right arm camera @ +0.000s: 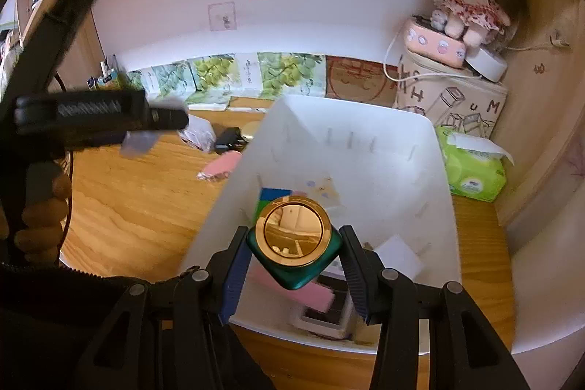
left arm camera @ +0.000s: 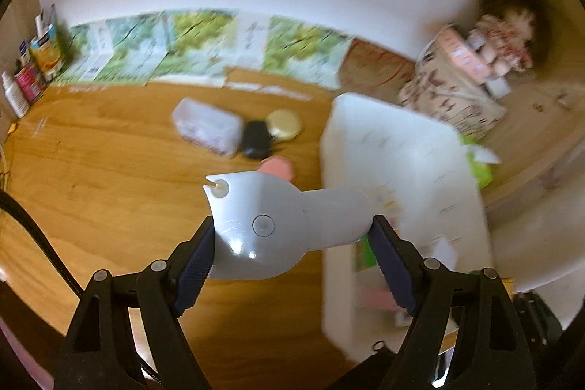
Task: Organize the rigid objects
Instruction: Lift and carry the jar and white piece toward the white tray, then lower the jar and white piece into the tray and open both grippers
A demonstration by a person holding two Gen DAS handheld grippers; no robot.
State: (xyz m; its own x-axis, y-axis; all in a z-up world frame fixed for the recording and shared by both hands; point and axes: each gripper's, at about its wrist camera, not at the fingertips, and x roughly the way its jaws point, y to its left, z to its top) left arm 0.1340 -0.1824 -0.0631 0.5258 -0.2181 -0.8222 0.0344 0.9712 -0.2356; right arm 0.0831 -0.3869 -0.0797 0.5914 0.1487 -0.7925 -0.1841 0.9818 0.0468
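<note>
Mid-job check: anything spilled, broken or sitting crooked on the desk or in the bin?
Nothing looks spilled or broken. The green bottle sits cornerwise in the right gripper over the white bin, so the hold may be less secure. The left view is too blurred to judge the desk items.

Glossy white plastic scoop (left arm camera: pixel 281 225); mirror-polished gold lid on teal jar (right arm camera: pixel 294 245); matt white plastic bin (right arm camera: pixel 365 148); smooth wood-grain tabletop (left arm camera: pixel 109 170).

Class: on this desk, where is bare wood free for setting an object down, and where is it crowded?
Free: desk between the left-edge bottles and clear box. Crowded: clear box, black item, pink object beside the white bin.
</note>
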